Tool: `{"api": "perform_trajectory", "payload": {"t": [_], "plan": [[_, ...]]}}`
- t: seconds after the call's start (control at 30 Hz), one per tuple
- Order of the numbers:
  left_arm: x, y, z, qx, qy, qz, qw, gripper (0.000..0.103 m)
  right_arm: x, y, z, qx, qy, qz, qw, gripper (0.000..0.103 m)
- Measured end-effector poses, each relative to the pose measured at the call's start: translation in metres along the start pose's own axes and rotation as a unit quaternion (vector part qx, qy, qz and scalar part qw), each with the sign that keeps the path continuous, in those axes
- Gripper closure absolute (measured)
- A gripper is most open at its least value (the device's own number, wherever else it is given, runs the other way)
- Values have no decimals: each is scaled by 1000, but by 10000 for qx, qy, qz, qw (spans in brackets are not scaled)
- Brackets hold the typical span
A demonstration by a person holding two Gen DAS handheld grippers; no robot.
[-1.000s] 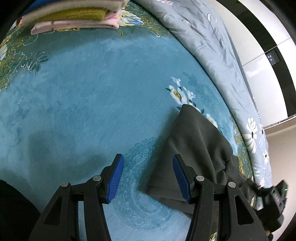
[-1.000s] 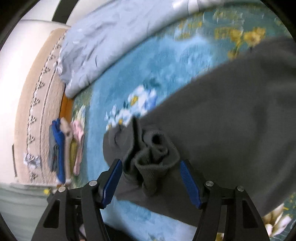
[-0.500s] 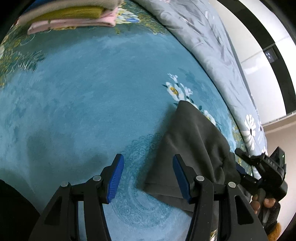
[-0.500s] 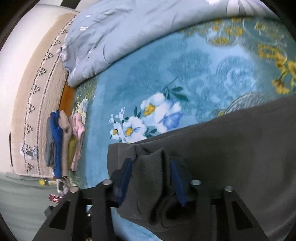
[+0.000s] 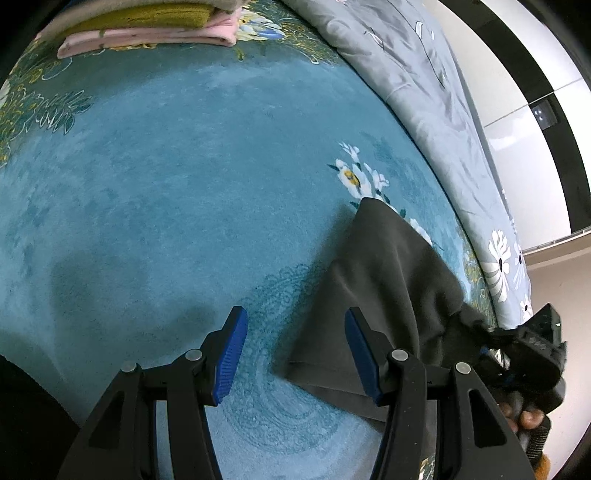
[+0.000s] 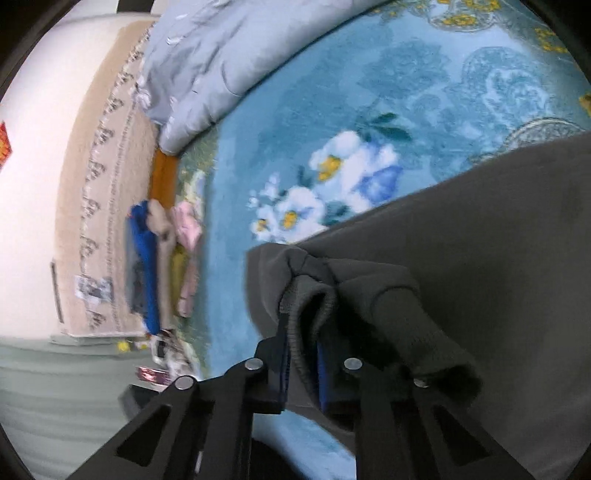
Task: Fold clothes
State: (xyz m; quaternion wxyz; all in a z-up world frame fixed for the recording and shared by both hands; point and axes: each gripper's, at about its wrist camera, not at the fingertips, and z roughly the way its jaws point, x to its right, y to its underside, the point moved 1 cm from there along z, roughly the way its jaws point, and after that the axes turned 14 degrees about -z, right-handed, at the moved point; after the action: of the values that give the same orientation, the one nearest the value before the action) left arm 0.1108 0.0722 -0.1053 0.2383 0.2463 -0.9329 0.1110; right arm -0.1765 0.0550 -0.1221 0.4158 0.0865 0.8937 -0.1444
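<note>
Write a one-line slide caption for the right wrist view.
Right tongs shut on the bunched ribbed edge of a dark grey garment lying on a blue floral blanket, folded clothes stacked beyond.

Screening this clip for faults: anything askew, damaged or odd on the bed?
Nothing stands out. The dark grey knit garment lies partly bunched on the teal floral blanket, its ribbed edge pinched in the right hand-held gripper. The folded clothes pile sits tidy. The left hand-held gripper is open.

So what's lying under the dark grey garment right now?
Under the dark grey garment lies the teal floral plush blanket; white flowers peek out at its edge. Whatever else it covers cannot be seen.
</note>
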Motion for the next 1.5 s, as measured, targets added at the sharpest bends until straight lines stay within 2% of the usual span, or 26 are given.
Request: {"api": "perform_trajectory", "payload": {"t": [0.13,0.23,0.3,0.43,0.5,0.63,0.77,1.03,1.13,1.23,1.33,1.43,1.5], "plan": [[3,2,-1,-27,93,77,9999,47,-32,-6,-19,251,-774,-202,9965,96],[8,5,0,-118,219,227,9994,47,-50,-6,-39,377,-1157,-327,9920,97],[12,7,0,-193,319,331,9988,47,-54,-4,-52,444,-1227,-313,9910,97],[19,13,8,-461,243,532,9972,47,-24,11,-73,467,-720,-103,9963,97],[23,17,16,-615,76,659,9959,47,-6,19,-80,453,-388,11,9982,97],[27,25,32,-928,-319,853,9915,47,37,29,-66,294,256,341,9987,97],[26,29,42,-1136,-504,877,9884,47,61,29,-58,358,557,520,9964,97],[27,33,51,-1322,-683,947,9843,47,66,19,-46,185,1073,282,9937,97],[25,30,45,-1251,-527,858,9870,47,66,17,-48,111,1208,189,9924,93],[23,26,39,-1180,-315,719,9899,47,58,16,-66,156,1347,34,9908,93],[25,24,31,-1061,-108,722,9917,47,43,14,-87,394,1624,-222,9857,93],[25,20,19,-851,194,657,9940,47,25,14,-94,479,1585,-533,9848,93],[23,17,17,-809,230,588,9947,47,17,18,-85,310,1526,-684,9854,89]]}}
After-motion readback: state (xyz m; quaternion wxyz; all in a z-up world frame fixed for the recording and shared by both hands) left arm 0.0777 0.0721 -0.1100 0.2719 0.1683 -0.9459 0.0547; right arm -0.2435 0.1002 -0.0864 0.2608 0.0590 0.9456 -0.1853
